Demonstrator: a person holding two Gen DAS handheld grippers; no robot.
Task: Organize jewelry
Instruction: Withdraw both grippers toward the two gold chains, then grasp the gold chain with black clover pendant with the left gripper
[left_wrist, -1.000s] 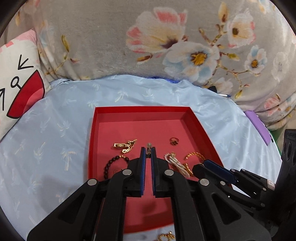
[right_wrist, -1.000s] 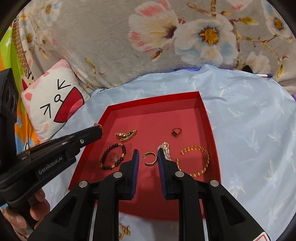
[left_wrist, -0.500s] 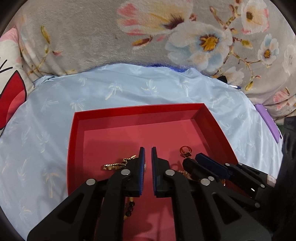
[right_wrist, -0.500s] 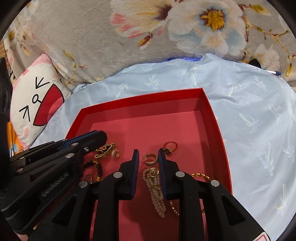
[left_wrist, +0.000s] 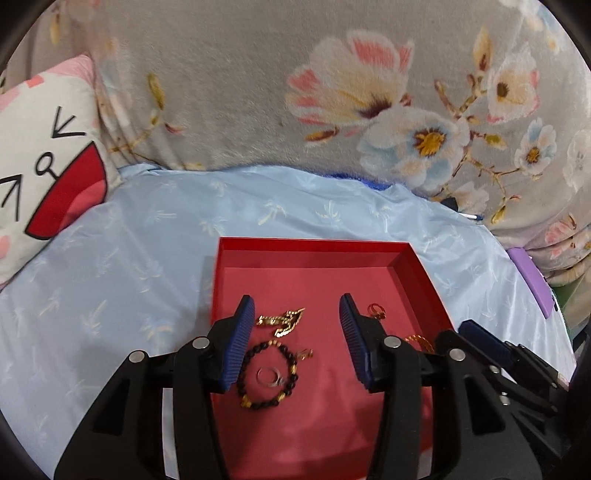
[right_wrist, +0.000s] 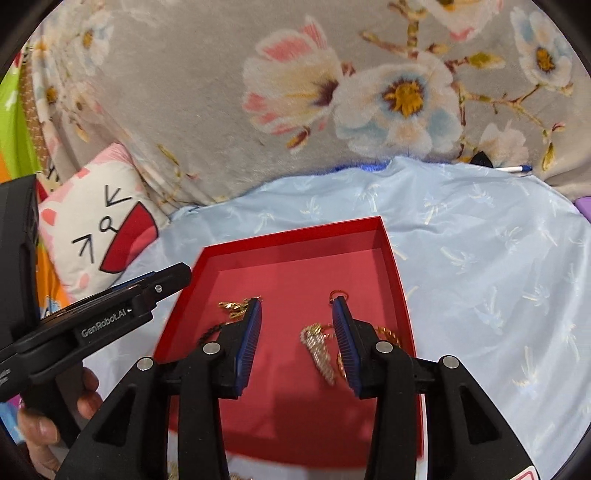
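A red tray (left_wrist: 314, 245) (right_wrist: 291, 236) lies on a light blue cloth and holds jewelry. In the left wrist view I see a gold chain piece (left_wrist: 282, 319), a black bead bracelet (left_wrist: 269, 376) around a silver ring (left_wrist: 269, 376), a gold ring (left_wrist: 376, 309) and a small gold earring (left_wrist: 304, 353). My left gripper (left_wrist: 297, 312) is open and empty above them. In the right wrist view a pearl and gold piece (right_wrist: 319, 349), a gold ring (right_wrist: 338, 295) and a gold bangle (right_wrist: 388, 334) show. My right gripper (right_wrist: 297, 310) is open and empty.
A floral grey blanket (left_wrist: 295, 92) rises behind the cloth. A white cartoon pillow (left_wrist: 40, 155) (right_wrist: 99, 229) lies at the left. A purple object (left_wrist: 532, 280) sits at the right edge. A pen (right_wrist: 513, 169) lies at the back right. Some gold jewelry lies outside the tray's near edge (right_wrist: 173, 470).
Both grippers were nearly shut and have opened wide. Each has let go of a small gold piece into the tray, and both have pulled back.
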